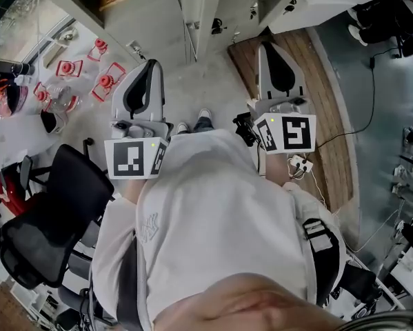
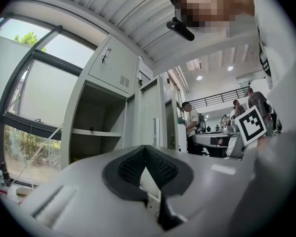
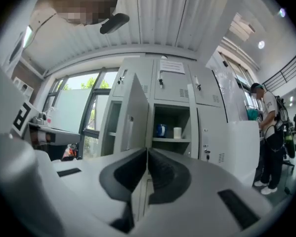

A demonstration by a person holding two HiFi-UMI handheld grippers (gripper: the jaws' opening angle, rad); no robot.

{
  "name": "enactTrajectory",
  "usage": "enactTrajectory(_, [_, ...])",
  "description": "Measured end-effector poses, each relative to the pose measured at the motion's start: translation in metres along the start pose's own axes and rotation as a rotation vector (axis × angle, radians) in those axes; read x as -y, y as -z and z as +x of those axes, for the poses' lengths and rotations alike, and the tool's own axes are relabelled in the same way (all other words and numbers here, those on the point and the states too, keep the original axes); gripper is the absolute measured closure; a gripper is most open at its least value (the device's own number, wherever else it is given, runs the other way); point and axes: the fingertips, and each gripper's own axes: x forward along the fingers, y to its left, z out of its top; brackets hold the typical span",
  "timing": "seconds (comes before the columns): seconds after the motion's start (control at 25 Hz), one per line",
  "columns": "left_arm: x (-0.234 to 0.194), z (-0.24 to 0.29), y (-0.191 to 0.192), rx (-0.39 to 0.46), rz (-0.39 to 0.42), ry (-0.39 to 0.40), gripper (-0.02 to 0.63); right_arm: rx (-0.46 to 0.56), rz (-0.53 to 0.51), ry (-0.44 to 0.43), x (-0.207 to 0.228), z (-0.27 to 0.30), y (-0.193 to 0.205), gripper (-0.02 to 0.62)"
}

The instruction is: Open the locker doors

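Note:
A grey bank of lockers (image 3: 177,112) stands ahead in the right gripper view. One lower door (image 3: 135,117) swings open to the left. The compartment behind it holds a blue thing (image 3: 160,130) and a white roll (image 3: 177,132) on a shelf. The upper doors (image 3: 174,85) and the lower right door (image 3: 211,135) are closed. My right gripper (image 3: 148,153) is shut on nothing, well short of the lockers. My left gripper (image 2: 146,150) is shut and empty too, facing an open compartment with a shelf (image 2: 96,131). Both grippers (image 1: 151,66) (image 1: 267,47) are held out level in the head view.
A black office chair (image 1: 51,212) stands close on my left. Beyond it is a white table (image 1: 27,126) with red parts (image 1: 104,81). A wooden floor strip (image 1: 327,109) with a cable runs on the right. A person (image 3: 269,137) stands at a white counter right of the lockers.

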Motion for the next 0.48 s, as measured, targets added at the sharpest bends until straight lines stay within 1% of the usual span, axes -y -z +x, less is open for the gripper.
enactTrajectory(0.2, [0.001, -0.027, 0.002, -0.012, -0.001, 0.023, 0.603, -0.004, 0.060, -0.057, -0.049, -0.025, 0.004, 0.580])
enactTrajectory(0.48, [-0.003, -0.054, 0.009, -0.034, 0.006, 0.042, 0.603, -0.053, 0.106, -0.122, -0.104, -0.041, 0.024, 0.580])
